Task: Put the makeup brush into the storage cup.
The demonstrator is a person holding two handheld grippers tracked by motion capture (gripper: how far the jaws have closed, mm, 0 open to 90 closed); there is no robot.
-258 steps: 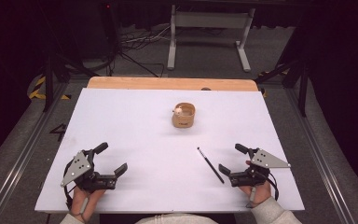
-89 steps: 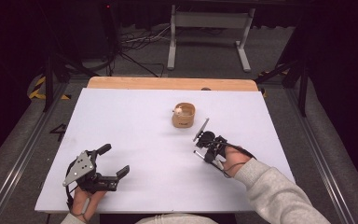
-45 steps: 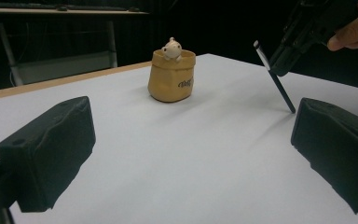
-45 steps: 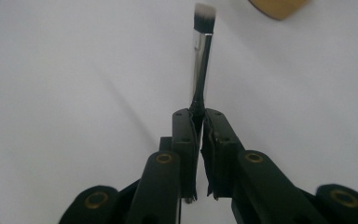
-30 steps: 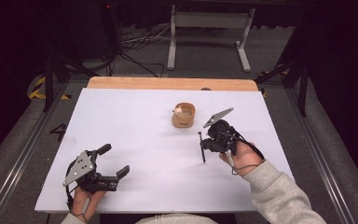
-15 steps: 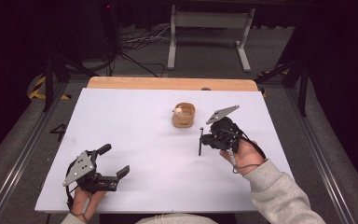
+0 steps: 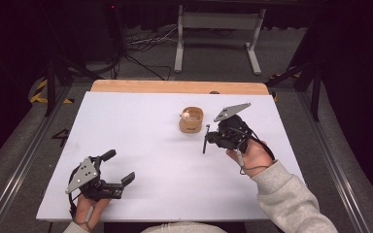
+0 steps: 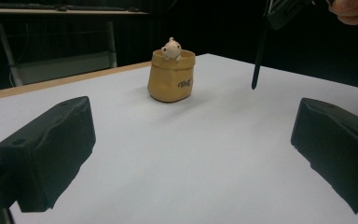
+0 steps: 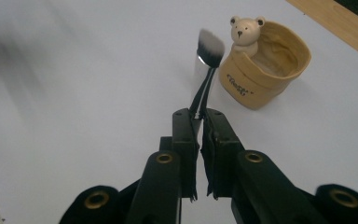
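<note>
Tan cup (image 9: 265,65) with a bear figure bears small dark script, unreadable. Right gripper (image 9: 200,116) pinches the makeup brush (image 9: 208,60) beside it, above the table (image 7: 141,126). Left gripper (image 7: 119,170) rests, jaws spread.

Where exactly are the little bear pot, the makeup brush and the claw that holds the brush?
bear pot (image 9: 256,77), right gripper view, on its tan front wall.
makeup brush (image 9: 210,47), right gripper view, on the bristle head.
right gripper (image 9: 200,122), right gripper view, between the jaw tips, shut on the brush's handle.
</note>
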